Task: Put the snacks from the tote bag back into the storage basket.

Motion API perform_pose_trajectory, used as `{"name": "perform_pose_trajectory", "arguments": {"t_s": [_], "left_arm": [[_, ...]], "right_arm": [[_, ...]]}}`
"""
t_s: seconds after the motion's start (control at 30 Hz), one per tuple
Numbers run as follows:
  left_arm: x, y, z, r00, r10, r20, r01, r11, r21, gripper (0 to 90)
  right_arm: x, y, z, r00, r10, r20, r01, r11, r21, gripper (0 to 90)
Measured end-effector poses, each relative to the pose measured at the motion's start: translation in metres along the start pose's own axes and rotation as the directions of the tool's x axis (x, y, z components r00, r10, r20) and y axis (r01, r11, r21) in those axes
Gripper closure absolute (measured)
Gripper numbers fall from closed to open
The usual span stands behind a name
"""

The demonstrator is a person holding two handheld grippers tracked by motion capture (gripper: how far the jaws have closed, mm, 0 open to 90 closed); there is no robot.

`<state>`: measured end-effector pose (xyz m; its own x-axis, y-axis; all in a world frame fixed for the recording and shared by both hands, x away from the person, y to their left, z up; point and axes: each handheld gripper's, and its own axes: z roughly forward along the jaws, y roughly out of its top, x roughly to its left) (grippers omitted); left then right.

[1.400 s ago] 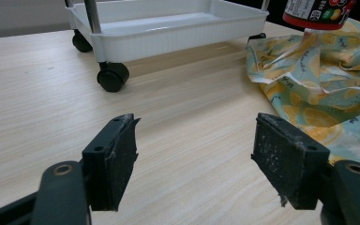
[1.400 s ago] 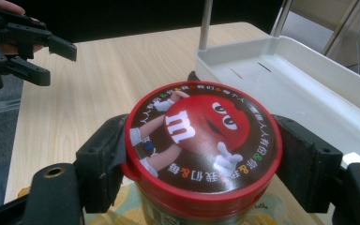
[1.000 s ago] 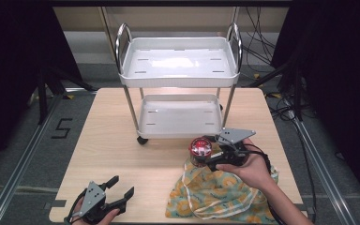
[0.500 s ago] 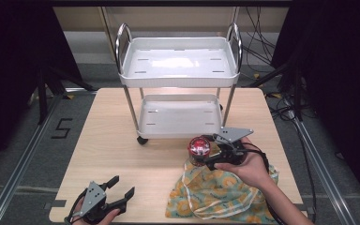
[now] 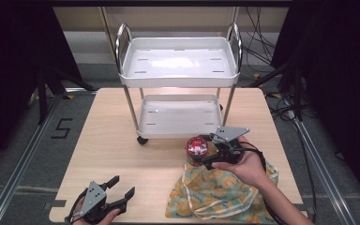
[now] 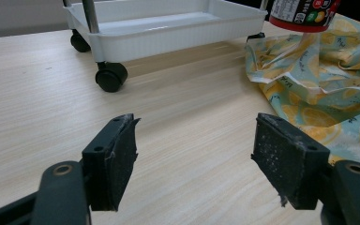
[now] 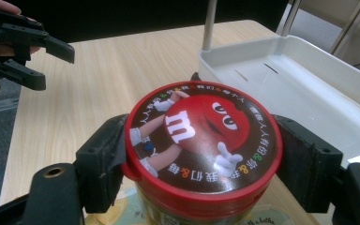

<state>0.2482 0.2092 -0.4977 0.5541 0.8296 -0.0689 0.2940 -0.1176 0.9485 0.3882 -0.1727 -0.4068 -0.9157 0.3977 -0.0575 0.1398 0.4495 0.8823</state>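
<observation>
1. A round candy jar [image 5: 197, 148] with a red lid carrying a cartoon candy figure is held near the middle of the table, just in front of the cart's lower shelf and over the far left edge of a cloth.
2. The right gripper [image 5: 205, 158] grasps this jar: in the right gripper view its two black jaws press against opposite sides of the jar [image 7: 201, 154] just under the lid rim.
3. A person's right hand [image 5: 242, 164] holds that gripper, with the forearm coming in from the near right.
4. The cloth [image 5: 218, 194], yellow and pale green with a citrus print and a white cord, lies crumpled at the near right of the table.
5. A white two-shelf cart [image 5: 178, 75] on black wheels stands at the far side of the wooden table [image 5: 103, 140].
6. The left gripper [image 5: 122, 188] rests at the near left corner, released, jaws spread wide with nothing between them.
</observation>
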Motion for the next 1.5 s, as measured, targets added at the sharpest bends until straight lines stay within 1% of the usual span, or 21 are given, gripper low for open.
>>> {"name": "perform_pose_trajectory", "arguments": {"t_s": [0.1, 0.13, 0.23, 0.3, 0.37, 0.4, 0.43, 0.47, 0.6, 0.63, 0.77, 0.83, 0.87, 0.97, 1.0, 1.17, 1.2, 1.37, 1.4, 1.43, 1.5], "left_arm": [[0.000, 0.000, 0.000, 1.0000, 0.004, -0.001, -0.004, 1.0000, 0.007, 29.6], [0.000, 0.000, 0.000, 1.0000, 0.003, -0.001, -0.003, 1.0000, 0.002, 29.6], [0.000, 0.000, 0.000, 1.0000, 0.001, 0.001, -0.001, 1.0000, -0.001, 29.6], [0.000, 0.001, -0.001, 0.9999, 0.004, -0.010, -0.003, 0.9999, 0.013, 29.6], [0.000, 0.000, -0.001, 1.0000, 0.004, -0.006, -0.004, 1.0000, 0.008, 29.6], [0.000, 0.000, 0.000, 1.0000, 0.000, -0.003, 0.000, 1.0000, 0.000, 29.6], [0.000, 0.001, -0.001, 1.0000, -0.001, -0.004, 0.001, 1.0000, 0.005, 29.5], [0.000, 0.000, -0.001, 1.0000, 0.001, 0.001, -0.001, 1.0000, -0.001, 29.3], [0.000, 0.001, -0.001, 1.0000, 0.005, -0.005, -0.005, 1.0000, 0.002, 29.2], [0.000, 0.001, -0.001, 1.0000, 0.005, -0.005, -0.005, 1.0000, 0.003, 29.2], [0.000, 0.001, -0.001, 1.0000, -0.004, -0.003, 0.004, 1.0000, -0.002, 29.2], [0.000, 0.001, -0.001, 1.0000, 0.003, -0.005, -0.003, 1.0000, 0.003, 29.2], [0.000, 0.001, -0.001, 1.0000, 0.003, -0.005, -0.003, 1.0000, 0.004, 29.2], [0.000, 0.001, -0.001, 1.0000, -0.001, -0.005, 0.001, 1.0000, 0.000, 29.2], [0.000, 0.001, -0.001, 1.0000, -0.005, -0.004, 0.005, 1.0000, -0.002, 29.2], [0.000, 0.001, -0.002, 0.9999, -0.006, -0.009, 0.006, 1.0000, 0.003, 29.2], [0.000, 0.001, -0.002, 0.9999, -0.006, -0.009, 0.006, 1.0000, 0.003, 29.2], [0.000, 0.001, -0.002, 0.9999, -0.004, -0.010, 0.004, 1.0000, 0.002, 29.2], [0.000, 0.001, -0.002, 0.9999, -0.005, -0.010, 0.005, 1.0000, 0.002, 29.2], [0.000, 0.001, -0.002, 0.9999, -0.004, -0.010, 0.004, 1.0000, 0.002, 29.2], [0.000, 0.001, -0.002, 0.9999, -0.004, -0.010, 0.005, 1.0000, 0.002, 29.2]], "right_arm": [[0.000, 0.001, 0.000, 0.9999, 0.004, -0.015, -0.004, 1.000, 0.015, 26.2], [-0.001, 0.002, 0.001, 0.9999, -0.005, -0.016, 0.005, 1.000, 0.015, 26.2], [0.000, 0.002, 0.001, 0.9999, 0.001, -0.012, -0.001, 1.000, 0.009, 26.2], [0.000, 0.002, 0.002, 1.0000, -0.007, -0.003, 0.007, 1.000, 0.005, 26.2], [0.000, 0.002, 0.003, 0.9999, 0.001, -0.011, -0.001, 1.000, 0.012, 26.2], [-0.001, 0.002, 0.003, 1.0000, -0.006, 0.000, 0.006, 1.000, 0.004, 26.2], [-0.001, 0.002, 0.003, 1.0000, 0.004, -0.008, -0.004, 1.000, 0.011, 26.2], [-0.001, 0.001, 0.004, 1.0000, 0.005, 0.000, -0.005, 1.000, 0.001, 26.1], [0.000, 0.001, 0.004, 0.9997, 0.021, 0.006, -0.022, 1.000, 0.010, 26.2], [-0.001, 0.001, 0.004, 0.9999, 0.010, 0.005, -0.010, 1.000, 0.009, 26.2], [-0.001, 0.002, 0.006, 1.0000, 0.009, -0.001, -0.009, 1.000, 0.007, 26.2], [-0.001, 0.003, 0.007, 1.0000, 0.004, -0.002, -0.004, 1.000, 0.002, 26.2], [-0.002, 0.004, 0.007, 0.9999, 0.005, -0.010, -0.005, 1.000, 0.014, 26.2], [-0.002, 0.005, 0.008, 1.0000, 0.004, 0.002, -0.004, 1.000, 0.007, 26.2], [-0.002, 0.005, 0.009, 1.0000, -0.001, -0.006, 0.001, 1.000, 0.006, 26.1], [-0.003, 0.006, 0.010, 0.9999, 0.003, -0.011, -0.003, 1.000, 0.012, 26.2], [-0.001, 0.005, 0.012, 0.9997, 0.023, 0.000, -0.023, 1.000, 0.007, 26.2], [-0.002, 0.006, 0.013, 0.9999, 0.011, -0.009, -0.011, 1.000, 0.007, 26.2], [-0.003, 0.007, 0.012, 0.9999, 0.005, -0.016, -0.005, 1.000, 0.017, 26.2], [-0.004, 0.007, 0.013, 0.9999, -0.002, -0.014, 0.002, 1.000, 0.016, 26.2], [-0.003, 0.008, 0.014, 1.0000, 0.006, -0.007, -0.006, 1.000, 0.006, 26.2]]}}
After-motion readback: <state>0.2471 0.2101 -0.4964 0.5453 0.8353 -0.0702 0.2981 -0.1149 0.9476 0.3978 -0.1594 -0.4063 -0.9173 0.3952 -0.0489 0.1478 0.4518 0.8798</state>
